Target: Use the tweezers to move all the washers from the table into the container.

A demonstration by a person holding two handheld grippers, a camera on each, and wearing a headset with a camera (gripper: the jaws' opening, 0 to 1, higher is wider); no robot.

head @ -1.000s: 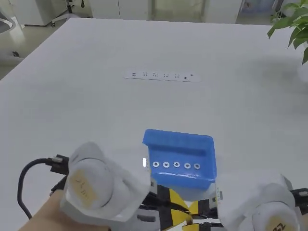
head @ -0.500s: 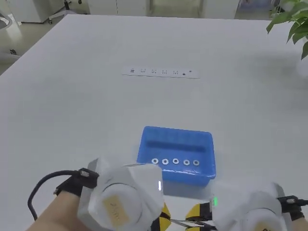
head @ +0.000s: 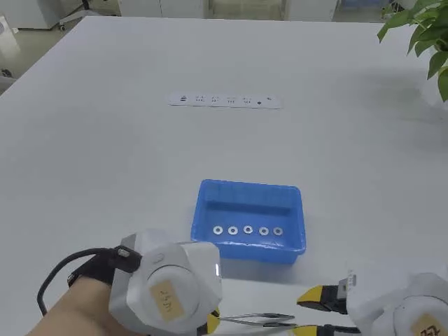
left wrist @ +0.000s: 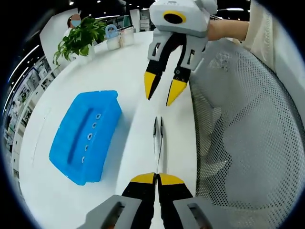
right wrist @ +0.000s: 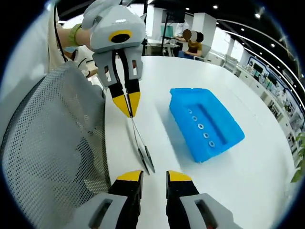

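A blue container (head: 245, 250) stands on the white table, with several washers (head: 248, 230) in a row on its floor. My left gripper (head: 212, 322) is at the bottom edge, shut on the silver tweezers (head: 255, 319), whose tips point right. In the left gripper view the tweezers (left wrist: 157, 138) run forward from my left gripper (left wrist: 157, 177) toward my right gripper (left wrist: 162, 90), which is open just beyond the tips. The right gripper (right wrist: 148, 177) faces the left gripper (right wrist: 128, 107) and tweezers (right wrist: 141, 145), the container (right wrist: 224, 138) to one side. My right gripper (head: 311, 313) is at bottom right.
A thin white strip with small marks (head: 224, 100) lies far across the table. A potted plant (head: 420, 28) is at the back right corner. A mesh chair back (left wrist: 238, 133) is close behind the table's near edge.
The two grippers, close together around the tweezers before, have separated: the right one has drawn back to the right, open. The tweezers stay in the left gripper. The head camera has tilted.
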